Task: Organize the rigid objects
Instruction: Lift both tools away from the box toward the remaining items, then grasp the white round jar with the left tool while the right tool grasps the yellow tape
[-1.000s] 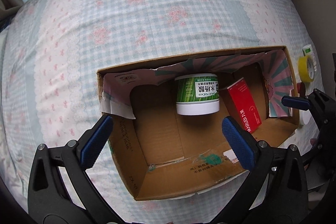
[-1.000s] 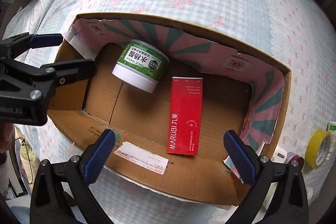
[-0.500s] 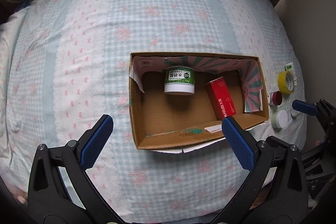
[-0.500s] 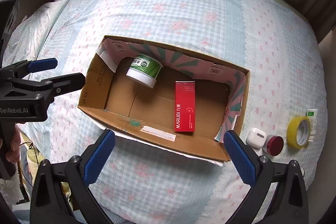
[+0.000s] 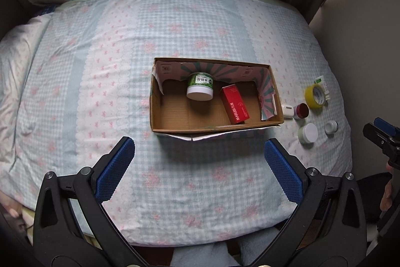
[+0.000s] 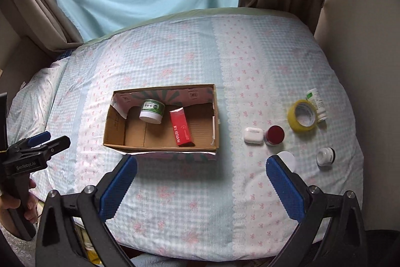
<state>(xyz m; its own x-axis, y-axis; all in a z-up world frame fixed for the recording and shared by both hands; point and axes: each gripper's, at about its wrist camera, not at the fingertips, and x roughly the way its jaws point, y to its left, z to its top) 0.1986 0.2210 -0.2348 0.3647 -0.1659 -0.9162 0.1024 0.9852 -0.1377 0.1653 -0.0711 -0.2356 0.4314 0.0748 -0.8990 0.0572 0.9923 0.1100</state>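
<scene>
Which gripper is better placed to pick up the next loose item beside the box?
Right. The right gripper is open and faces the white jar close ahead; the left gripper faces the cardboard box.

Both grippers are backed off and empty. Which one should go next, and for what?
Probably send the right gripper, open and empty, to the white earbud case. It is the loose item nearest the cardboard box, which already holds the green jar and red carton.

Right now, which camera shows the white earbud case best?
The right wrist view: the white earbud case lies fully visible beside the red-lidded jar. In the left wrist view, the cardboard box corner hides part of it.
</scene>
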